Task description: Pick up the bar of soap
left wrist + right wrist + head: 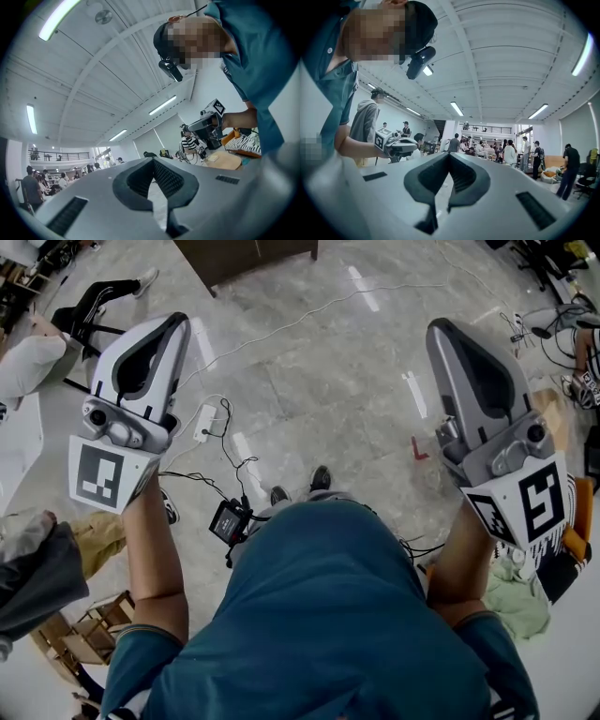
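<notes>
under the left gripper (pixel 176 322), grey tiled floor (pixel 328 409)

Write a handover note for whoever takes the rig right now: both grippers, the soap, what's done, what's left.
Left gripper: jaws together, nothing between them, held out level.
Right gripper: the same, jaws together and empty.
Soap: it shows in none of the three views. Below the grippers there is only tiled floor with cables.
Done: nothing yet, the soap is not picked up.
Left: find the soap, open one gripper's jaws, close on it and lift.
</notes>
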`<state>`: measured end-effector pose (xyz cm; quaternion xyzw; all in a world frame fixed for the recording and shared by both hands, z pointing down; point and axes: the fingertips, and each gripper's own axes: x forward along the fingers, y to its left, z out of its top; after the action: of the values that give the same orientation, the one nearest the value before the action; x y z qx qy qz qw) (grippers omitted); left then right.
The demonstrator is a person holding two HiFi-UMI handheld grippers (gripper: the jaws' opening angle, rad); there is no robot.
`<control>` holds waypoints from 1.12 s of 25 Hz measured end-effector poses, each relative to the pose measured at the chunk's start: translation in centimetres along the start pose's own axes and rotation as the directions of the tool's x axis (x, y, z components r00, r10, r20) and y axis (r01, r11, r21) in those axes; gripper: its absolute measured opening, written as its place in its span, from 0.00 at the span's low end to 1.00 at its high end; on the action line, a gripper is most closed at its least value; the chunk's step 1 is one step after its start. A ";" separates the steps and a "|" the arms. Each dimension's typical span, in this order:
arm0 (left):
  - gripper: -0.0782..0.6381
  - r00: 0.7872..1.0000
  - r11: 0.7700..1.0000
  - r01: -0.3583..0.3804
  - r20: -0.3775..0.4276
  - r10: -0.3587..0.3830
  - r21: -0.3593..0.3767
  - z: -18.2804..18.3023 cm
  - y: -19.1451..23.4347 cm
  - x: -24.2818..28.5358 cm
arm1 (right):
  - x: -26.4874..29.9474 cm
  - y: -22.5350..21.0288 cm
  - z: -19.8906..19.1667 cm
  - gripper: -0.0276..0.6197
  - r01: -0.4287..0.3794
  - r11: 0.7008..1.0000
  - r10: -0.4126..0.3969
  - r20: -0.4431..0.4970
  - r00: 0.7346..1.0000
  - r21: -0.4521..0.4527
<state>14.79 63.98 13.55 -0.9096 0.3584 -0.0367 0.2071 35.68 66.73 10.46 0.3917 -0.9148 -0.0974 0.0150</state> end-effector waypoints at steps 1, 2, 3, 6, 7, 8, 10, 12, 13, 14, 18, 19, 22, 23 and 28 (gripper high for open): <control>0.11 1.000 1.000 -0.002 0.001 0.002 0.002 0.1 0.0 0.6 | 0.1 -0.5 0.0 0.06 -0.005 1.000 0.005 0.006 1.000 0.005; 0.11 1.000 1.000 -0.004 0.001 0.004 0.003 0.1 0.0 1.1 | 0.2 -0.9 -0.1 0.06 -0.011 1.000 0.011 0.012 1.000 0.011; 0.11 1.000 1.000 -0.006 0.002 0.006 0.004 0.1 0.0 1.5 | 0.3 -1.2 -0.1 0.06 -0.016 1.000 0.016 0.016 1.000 0.014; 0.11 1.000 1.000 -0.010 0.000 0.010 0.006 -0.1 0.1 2.5 | 0.5 -2.3 -0.8 0.06 -0.022 1.000 0.022 0.011 1.000 -0.003; 0.11 1.000 1.000 -0.010 -0.001 0.010 0.004 -0.2 0.2 2.8 | 0.7 -2.6 -1.0 0.06 -0.020 1.000 0.020 0.010 1.000 -0.004; 0.11 1.000 1.000 -0.009 -0.003 0.009 0.002 -0.4 0.3 3.1 | 0.8 -2.9 -1.2 0.06 -0.018 1.000 0.018 0.011 1.000 0.000; 0.11 1.000 1.000 -0.005 -0.009 0.005 -0.003 -0.9 0.6 3.6 | 1.3 -3.3 -1.7 0.06 -0.019 1.000 0.019 0.010 1.000 0.008; 0.11 1.000 1.000 -0.008 -0.013 0.008 -0.006 -1.5 1.4 3.9 | 2.2 -3.6 -2.2 0.06 -0.021 1.000 0.021 0.003 1.000 0.011; 0.11 1.000 1.000 -0.011 -0.011 0.011 -0.010 -1.8 2.0 4.2 | 2.7 -3.9 -2.4 0.06 -0.020 1.000 0.020 -0.001 1.000 0.011; 0.11 1.000 1.000 -0.015 -0.005 0.014 -0.016 -2.1 2.6 4.5 | 3.4 -4.2 -2.6 0.06 -0.016 1.000 0.016 -0.004 1.000 0.009; 0.11 0.998 0.999 -0.010 0.057 0.012 -0.039 -3.3 5.0 5.7 | 5.9 -4.8 -3.0 0.06 0.010 1.000 -0.010 -0.004 1.000 -0.007; 0.11 0.997 0.999 -0.003 0.078 0.006 -0.046 -3.6 5.5 6.0 | 6.5 -4.8 -3.2 0.06 0.013 1.000 -0.013 -0.005 1.000 -0.011; 0.11 0.998 0.999 0.006 0.067 -0.003 -0.045 -5.3 7.1 6.4 | 8.6 -4.9 -3.8 0.06 0.021 0.999 -0.021 -0.014 1.000 -0.027; 0.11 0.998 0.999 0.010 0.057 -0.008 -0.041 -6.0 7.7 6.6 | 9.3 -5.0 -3.8 0.06 0.026 0.999 -0.027 -0.017 0.999 -0.030; 0.11 0.996 0.998 0.053 0.078 -0.050 -0.040 -7.9 10.3 7.5 | 12.6 -5.6 -4.0 0.06 0.057 0.997 -0.058 -0.027 0.998 -0.047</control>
<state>12.07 49.47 16.04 -0.9234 0.3271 0.0003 0.2006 31.35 53.19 12.66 0.4187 -0.9004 -0.1132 0.0341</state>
